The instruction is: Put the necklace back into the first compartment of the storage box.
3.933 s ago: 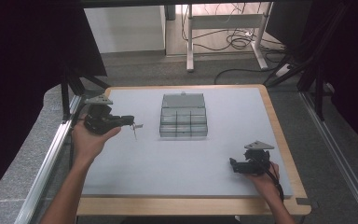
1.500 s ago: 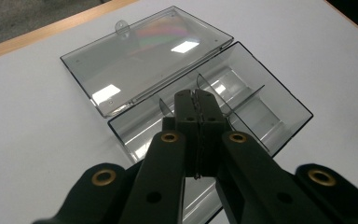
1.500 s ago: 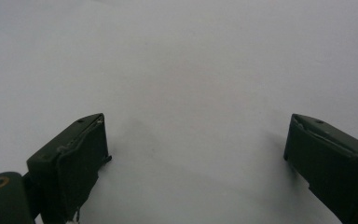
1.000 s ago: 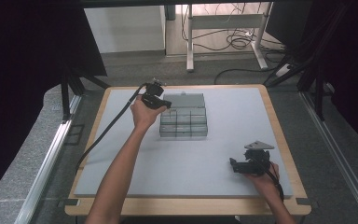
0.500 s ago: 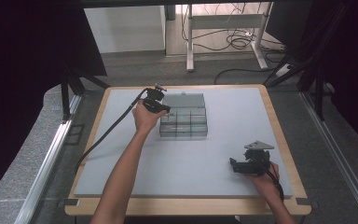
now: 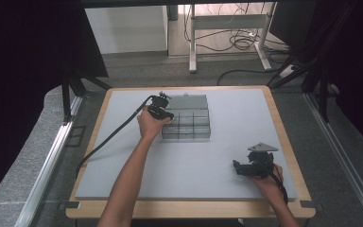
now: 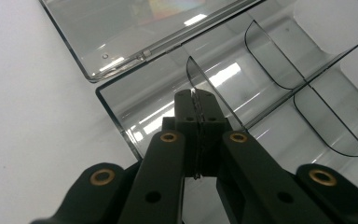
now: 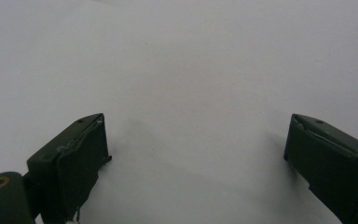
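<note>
Dropped lower over the clear organizer box (image 6: 186, 124) mid-tabletop (image 6: 123, 156), left claw (image 7: 197, 100) pinched tight, maybe gripping something thin, can't tell; right claw (image 8: 196, 144) parked wide open, empty, well apart from the box.

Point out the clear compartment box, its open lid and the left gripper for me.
clear compartment box (image 6: 191, 126): high view, on its divided tray.
open lid (image 7: 135, 28): left gripper view, on the flat clear panel.
left gripper (image 7: 198, 100): left gripper view, at the tips of its shut jaws.
</note>
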